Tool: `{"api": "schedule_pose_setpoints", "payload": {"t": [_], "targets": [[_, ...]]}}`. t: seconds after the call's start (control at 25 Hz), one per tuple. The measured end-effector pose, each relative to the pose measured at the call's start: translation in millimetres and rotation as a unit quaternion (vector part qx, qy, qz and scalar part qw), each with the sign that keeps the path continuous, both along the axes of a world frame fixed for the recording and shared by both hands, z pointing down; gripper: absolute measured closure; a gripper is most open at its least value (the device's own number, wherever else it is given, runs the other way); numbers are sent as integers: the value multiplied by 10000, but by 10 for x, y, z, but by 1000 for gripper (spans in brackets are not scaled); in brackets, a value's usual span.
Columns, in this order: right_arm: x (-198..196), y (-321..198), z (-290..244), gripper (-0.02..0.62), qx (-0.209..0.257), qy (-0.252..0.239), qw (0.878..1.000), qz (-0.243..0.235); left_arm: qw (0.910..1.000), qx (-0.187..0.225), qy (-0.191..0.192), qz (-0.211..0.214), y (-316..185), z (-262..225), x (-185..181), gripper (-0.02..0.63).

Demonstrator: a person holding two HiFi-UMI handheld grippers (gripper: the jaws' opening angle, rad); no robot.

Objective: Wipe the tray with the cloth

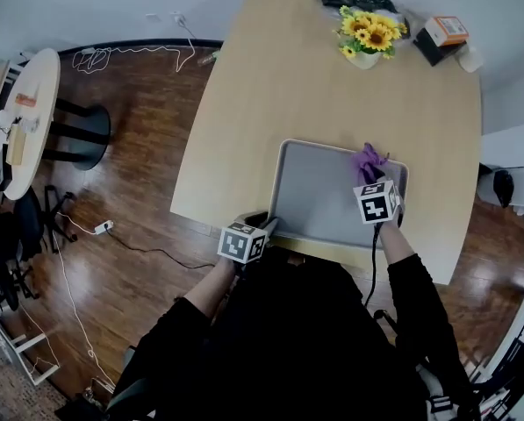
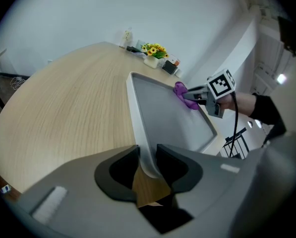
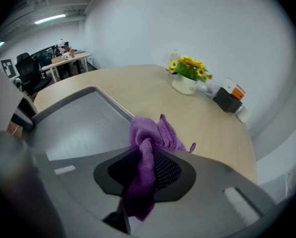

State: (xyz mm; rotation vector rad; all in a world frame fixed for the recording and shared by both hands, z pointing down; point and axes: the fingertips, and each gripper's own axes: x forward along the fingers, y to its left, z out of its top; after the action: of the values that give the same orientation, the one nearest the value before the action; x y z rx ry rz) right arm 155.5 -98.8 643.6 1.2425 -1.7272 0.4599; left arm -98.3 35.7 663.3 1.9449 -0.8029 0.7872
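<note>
Purple cloth [image 1: 367, 159] sits bunched at the far right corner of the grey tray [image 1: 319, 198] in the head view, carried under the right gripper [image 1: 370, 179]. The tray lies at the near edge of the pale wooden counter [image 1: 279, 86], well apart from the sunflowers [image 1: 371, 32] at the far end. The left gripper [image 1: 263, 228] meets the tray's near left corner, probably to stop it sliding under the wiping strokes.

In the left gripper view, its fingers [image 2: 180, 170] are closed narrow on the tray's raised rim, one on each side of it, pinning it in place. Across the tray, the right gripper holds the cloth at the far rim.

In the right gripper view, the fingers [image 3: 170, 170] clamp a fold of the cloth between them. The loose bulk spills ahead so that fabric, not the gripper, meets the tray. That placement suggests wiping is under way along the far edge.
</note>
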Motion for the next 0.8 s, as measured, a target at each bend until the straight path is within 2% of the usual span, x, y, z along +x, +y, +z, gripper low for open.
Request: {"api": "schedule_pose_setpoints", "payload": {"t": [0.12, 0.24, 0.36, 0.48, 0.64, 0.72, 0.8], "targets": [[-733, -125, 1, 515, 25, -177, 9981, -587, 9999, -16, 61, 129, -6, -8, 12, 503], [-1482, -223, 4, 515, 28, -323, 9912, -1282, 9996, -19, 75, 283, 0, -7, 28, 497], [-1983, -279, 13, 515, 40, -318, 9841, -1748, 9991, -28, 49, 431, 3, -3, 51, 492], [-2210, -200, 1, 515, 5, -367, 9820, -1853, 9988, -28, 50, 481, 3, 0, 20, 491], [-2366, 250, 0, 515, -171, -635, 9732, -2202, 9992, -91, 89, 380, 3, 12, -17, 491], [-2373, 381, 9, 515, -178, -631, 9694, -2364, 9993, -105, 80, 356, 9, 5, -39, 491], [-2213, 325, 12, 515, -153, -587, 9718, -2280, 9994, -106, 59, 336, -3, 2, -37, 491]]}}
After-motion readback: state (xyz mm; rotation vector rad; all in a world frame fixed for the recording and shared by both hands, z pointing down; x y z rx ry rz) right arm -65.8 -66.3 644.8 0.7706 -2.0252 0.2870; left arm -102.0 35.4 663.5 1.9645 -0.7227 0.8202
